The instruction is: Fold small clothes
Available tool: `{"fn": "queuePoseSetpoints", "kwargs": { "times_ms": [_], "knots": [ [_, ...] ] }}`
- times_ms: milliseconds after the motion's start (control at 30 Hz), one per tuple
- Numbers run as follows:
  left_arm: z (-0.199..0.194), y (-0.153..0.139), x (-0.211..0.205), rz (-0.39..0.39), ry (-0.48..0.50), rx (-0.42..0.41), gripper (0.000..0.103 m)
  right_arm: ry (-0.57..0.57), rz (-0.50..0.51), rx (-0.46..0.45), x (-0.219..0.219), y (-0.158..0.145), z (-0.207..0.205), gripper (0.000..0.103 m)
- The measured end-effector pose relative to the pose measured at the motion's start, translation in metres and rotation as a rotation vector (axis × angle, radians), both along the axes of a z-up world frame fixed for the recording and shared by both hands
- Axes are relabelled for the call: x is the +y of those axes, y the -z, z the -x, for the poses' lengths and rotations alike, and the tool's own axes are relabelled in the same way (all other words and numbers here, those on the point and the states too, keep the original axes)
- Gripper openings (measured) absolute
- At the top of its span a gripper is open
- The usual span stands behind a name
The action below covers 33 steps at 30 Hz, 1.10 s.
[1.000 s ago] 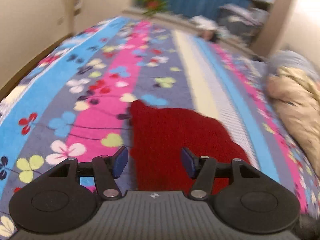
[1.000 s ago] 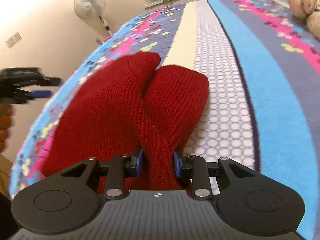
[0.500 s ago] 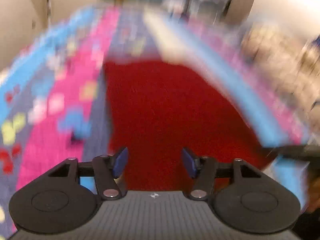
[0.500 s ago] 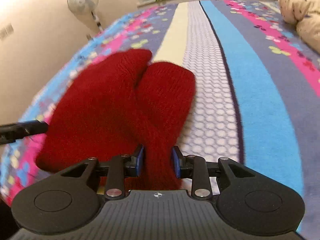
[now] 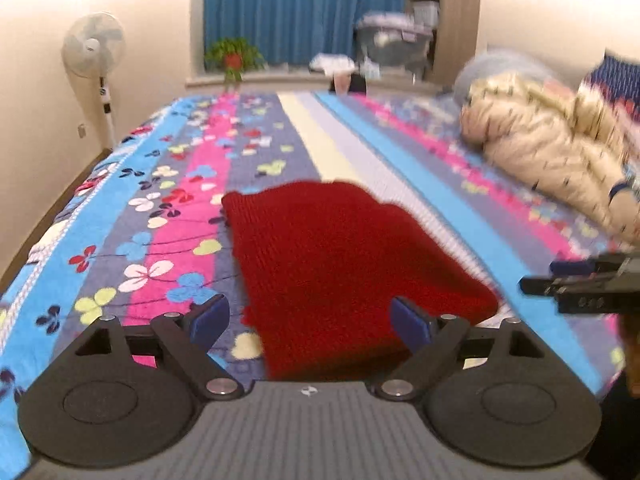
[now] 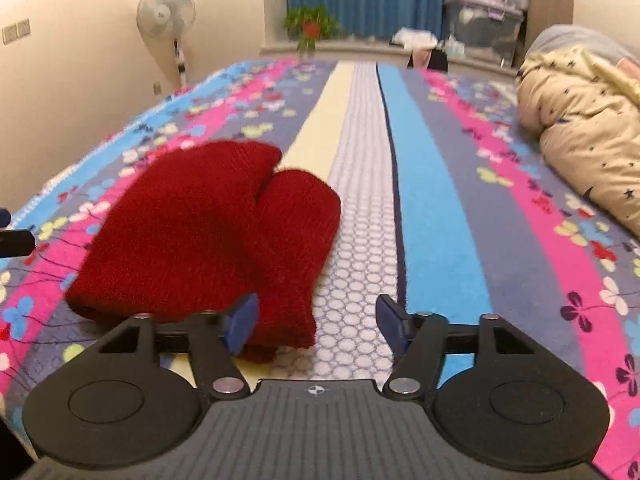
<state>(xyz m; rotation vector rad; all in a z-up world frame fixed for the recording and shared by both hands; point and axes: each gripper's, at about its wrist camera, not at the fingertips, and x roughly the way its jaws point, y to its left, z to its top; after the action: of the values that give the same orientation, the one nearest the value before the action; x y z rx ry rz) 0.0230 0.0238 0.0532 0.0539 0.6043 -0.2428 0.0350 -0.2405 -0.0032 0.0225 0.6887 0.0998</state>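
Note:
A red knit garment [image 5: 340, 256] lies folded on the striped floral bed cover [image 5: 160, 216], one layer lapped over the other [image 6: 208, 240]. My left gripper [image 5: 311, 318] hovers at its near edge. Its jaws are opening wide and the knit shows between the blue pads [image 5: 210, 316] without being pressed. My right gripper [image 6: 316, 320] is opening too. The garment's near corner lies by the left pad [image 6: 242, 320], free of it. Each gripper shows in the other's view: the right gripper [image 5: 580, 288] at the right edge, the left gripper [image 6: 12, 240] at the left edge.
A beige star-print quilt [image 6: 592, 152] is heaped along the bed's right side. Beyond the bed's left corner stands a pedestal fan [image 6: 166, 12]. A potted plant [image 6: 310, 26] and a storage box [image 6: 484, 24] sit on the ledge before the blue curtain.
The right gripper let go of the red fold that it was pinching and drew back a little. The left gripper swung across to face the garment and widened its jaws.

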Motion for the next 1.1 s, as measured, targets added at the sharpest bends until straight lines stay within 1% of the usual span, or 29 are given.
{"fn": "queuePoseSetpoints", "kwargs": {
  "times_ms": [67, 133, 200, 267, 300, 367, 433, 500, 567, 633, 733, 933, 1100],
  "knots": [
    [0.025, -0.004, -0.002, 0.031, -0.041, -0.041, 0.091, 0.005, -0.002, -0.031, 0.003, -0.006, 0.017, 0.070],
    [0.044, -0.004, -0.005, 0.039, -0.079, -0.060, 0.091, 0.004, -0.008, -0.071, 0.007, -0.012, 0.035, 0.075],
    [0.058, 0.003, -0.007, 0.042, -0.120, -0.060, 0.091, -0.001, -0.005, -0.109, 0.013, -0.017, 0.051, 0.080],
    [0.065, 0.014, -0.013, 0.012, -0.147, -0.037, 0.091, 0.004, 0.016, -0.134, 0.020, -0.018, 0.060, 0.081],
    [0.063, 0.018, -0.013, -0.008, -0.150, -0.020, 0.091, 0.004, 0.028, -0.137, 0.023, -0.018, 0.062, 0.081],
    [0.057, 0.022, -0.013, -0.006, -0.152, 0.005, 0.091, -0.002, 0.052, -0.132, 0.028, -0.014, 0.061, 0.081],
    [0.051, 0.027, -0.012, -0.016, -0.178, 0.026, 0.091, 0.006, 0.078, -0.121, 0.033, -0.011, 0.056, 0.081],
    [0.042, 0.032, -0.011, -0.036, -0.194, 0.057, 0.091, 0.023, 0.082, -0.105, 0.034, -0.007, 0.052, 0.081],
    [0.040, 0.036, -0.012, -0.037, -0.196, 0.074, 0.091, 0.031, 0.066, -0.083, 0.034, -0.004, 0.049, 0.081],
    [0.039, 0.039, -0.013, -0.052, -0.189, 0.071, 0.091, 0.035, 0.047, -0.064, 0.032, -0.002, 0.048, 0.081],
    [0.040, 0.041, -0.016, -0.082, -0.191, 0.059, 0.091, 0.039, 0.036, -0.059, 0.030, -0.002, 0.049, 0.081],
    [0.034, 0.042, -0.013, -0.071, -0.199, 0.070, 0.091, 0.033, 0.025, -0.053, 0.030, -0.001, 0.049, 0.082],
    [0.035, 0.042, -0.016, -0.073, -0.185, 0.066, 0.091, 0.022, 0.034, -0.054, 0.034, -0.001, 0.050, 0.082]
  ]
}}
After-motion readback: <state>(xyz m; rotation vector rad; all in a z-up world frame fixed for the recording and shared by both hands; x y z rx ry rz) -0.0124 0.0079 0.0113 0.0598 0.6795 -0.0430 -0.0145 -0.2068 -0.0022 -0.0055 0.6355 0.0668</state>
